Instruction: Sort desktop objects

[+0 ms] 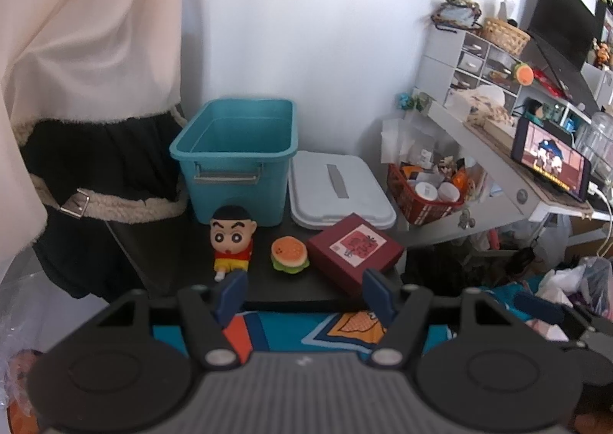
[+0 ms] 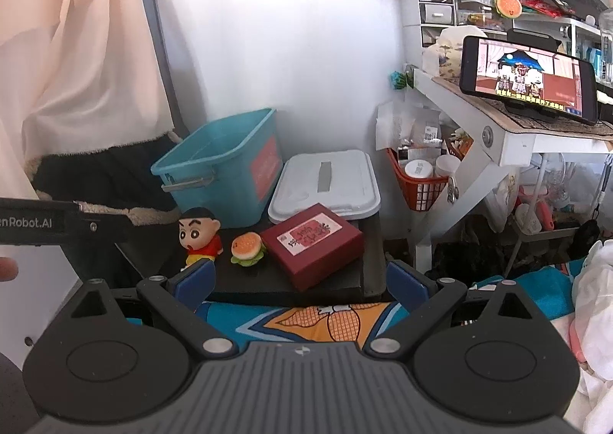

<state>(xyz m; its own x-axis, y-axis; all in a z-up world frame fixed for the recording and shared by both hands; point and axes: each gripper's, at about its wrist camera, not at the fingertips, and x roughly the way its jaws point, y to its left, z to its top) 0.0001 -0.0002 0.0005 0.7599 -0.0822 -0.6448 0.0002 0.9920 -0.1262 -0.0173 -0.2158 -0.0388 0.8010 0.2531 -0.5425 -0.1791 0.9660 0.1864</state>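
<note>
Both claws hang spread and empty short of the dark table [image 1: 291, 292]: the left gripper [image 1: 304, 294] and the right gripper [image 2: 302, 280]. Beyond them, 3 objects sit in a row: a cartoon boy figurine [image 1: 231, 242], a hamburger toy [image 1: 290, 254] and a maroon box [image 1: 354, 252]. Behind stand the teal bin [image 1: 237, 166], which looks empty, and its white lid [image 1: 337, 190] lying beside it. The burger looks soft and light, best pinched across the bun; the box, rigid, by its edges.
</note>
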